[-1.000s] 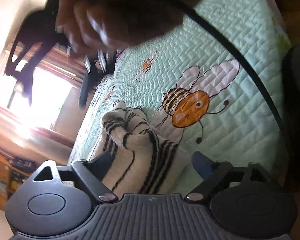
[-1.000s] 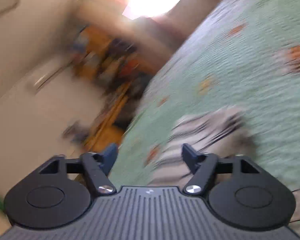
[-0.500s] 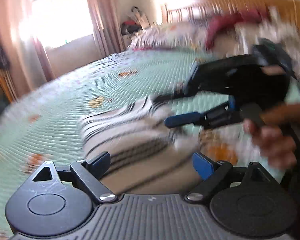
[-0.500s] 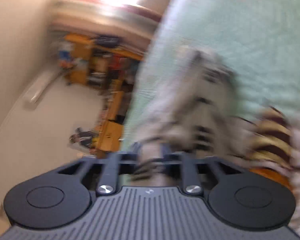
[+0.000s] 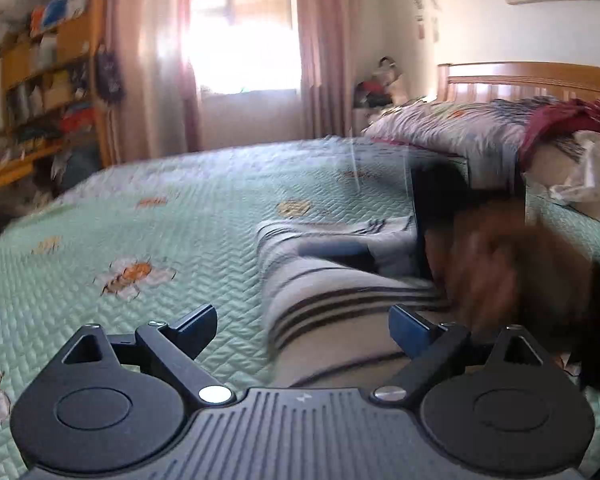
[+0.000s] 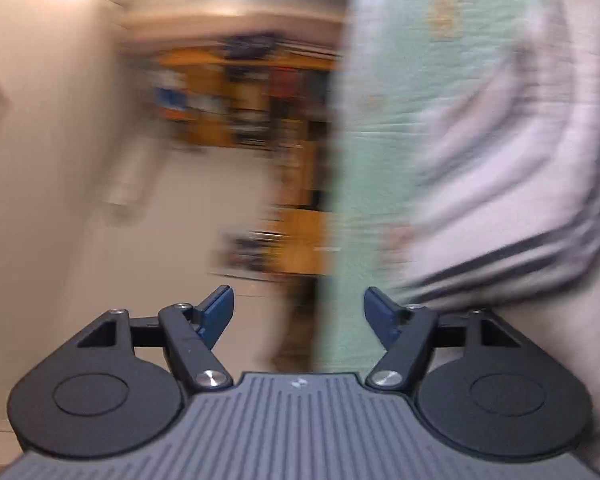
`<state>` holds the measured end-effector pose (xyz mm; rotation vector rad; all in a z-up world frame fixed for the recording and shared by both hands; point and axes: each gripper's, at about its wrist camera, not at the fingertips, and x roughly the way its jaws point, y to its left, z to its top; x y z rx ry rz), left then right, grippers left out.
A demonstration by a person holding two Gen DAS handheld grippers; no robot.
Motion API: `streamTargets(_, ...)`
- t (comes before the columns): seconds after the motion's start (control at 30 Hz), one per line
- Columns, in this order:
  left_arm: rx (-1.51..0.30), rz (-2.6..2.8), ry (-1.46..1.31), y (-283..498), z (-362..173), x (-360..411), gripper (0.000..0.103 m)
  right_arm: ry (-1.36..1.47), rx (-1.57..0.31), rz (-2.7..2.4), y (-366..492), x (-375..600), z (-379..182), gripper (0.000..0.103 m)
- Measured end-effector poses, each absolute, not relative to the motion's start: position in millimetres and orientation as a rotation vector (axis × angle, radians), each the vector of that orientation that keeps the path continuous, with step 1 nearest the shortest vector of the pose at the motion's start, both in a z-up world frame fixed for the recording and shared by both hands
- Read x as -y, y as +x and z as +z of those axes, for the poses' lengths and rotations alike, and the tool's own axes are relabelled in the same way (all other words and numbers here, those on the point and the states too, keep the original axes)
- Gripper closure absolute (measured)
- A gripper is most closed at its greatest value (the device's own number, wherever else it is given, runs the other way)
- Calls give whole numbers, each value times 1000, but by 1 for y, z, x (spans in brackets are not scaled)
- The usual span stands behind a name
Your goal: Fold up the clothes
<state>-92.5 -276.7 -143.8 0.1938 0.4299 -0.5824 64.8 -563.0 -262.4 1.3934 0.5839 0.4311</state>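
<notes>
**Two wrist views low over the bed**

The left wrist camera looks nearly level across the quilt [image 5: 172, 216] toward the window [image 5: 242, 36]. The right wrist camera is rolled sideways, close, blurred. Both share the striped garment [image 5: 340, 296] and bookshelf [image 5: 48, 76].

Pale mint-green quilted bedspread [image 5: 204, 200] stitched in a zigzag pattern, dotted with orange-and-white bees at lower left of the left wrist view. White garment [image 5: 340, 292] crossed by dark stripes at centre. Black left hand-held gripper [image 5: 302, 326] tipped with dark blue pads; same black and blue on the right hand-held gripper [image 6: 299, 312]. Pink curtains [image 5: 320, 52] at top centre. Orange-brown wooden headboard [image 5: 540, 80] at upper right. Dark red cloth [image 5: 568, 118] beneath it.
</notes>
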Motion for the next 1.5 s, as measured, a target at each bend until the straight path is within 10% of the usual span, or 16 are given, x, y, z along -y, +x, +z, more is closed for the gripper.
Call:
streamTargets(0.17,-392,-598,158,-92,-136,277,9,1468,-549,519,56,577,-277,98)
streamTargets(0.3,-304,-668,161,-101,-123,288,8,1479,-399,621,38,581,-234,27)
streamTargets(0.37,-243,-687,175,-104,-116,295,4,1465,-342,652,25,581,-226,21)
streamTargets(0.47,-213,-720,194,-96,-119,313,4,1485,-410,607,19,583,-257,33)
streamTargets(0.57,-246,-725,279,-95,-133,330,10,1495,-449,509,23,593,-296,103)
streamTargets(0.63,-254,-727,277,-99,-137,325,9,1544,-434,490,17,598,-287,94)
streamTargets(0.7,-248,-726,262,-105,-138,315,6,1485,-384,545,1,597,-256,34)
streamTargets(0.77,-255,-719,268,-112,-144,307,5,1437,-353,590,-14,590,-241,17)
streamTargets(0.83,-296,-732,308,-112,-158,307,5,1424,-408,576,-19,584,-250,21)
streamTargets(0.9,-354,-750,364,-110,-176,310,6,1425,-507,513,-13,578,-288,103)
streamTargets(1.03,-360,-735,406,-114,-184,301,12,1582,-418,466,-37,587,-300,93)
streamTargets(1.17,-266,-738,391,-127,-170,289,3,1489,-327,604,-61,569,-260,30)
streamTargets(1.23,-318,-767,443,-123,-182,293,5,1470,-379,564,-65,564,-268,36)
streamTargets(1.3,-400,-764,495,-116,-200,298,10,1511,-416,519,-63,568,-286,103)
streamTargets(1.43,-360,-743,461,-118,-190,284,13,1558,-475,456,-61,573,-310,97)
streamTargets(1.5,-295,-736,428,-119,-174,279,10,1517,-449,509,-67,569,-293,67)
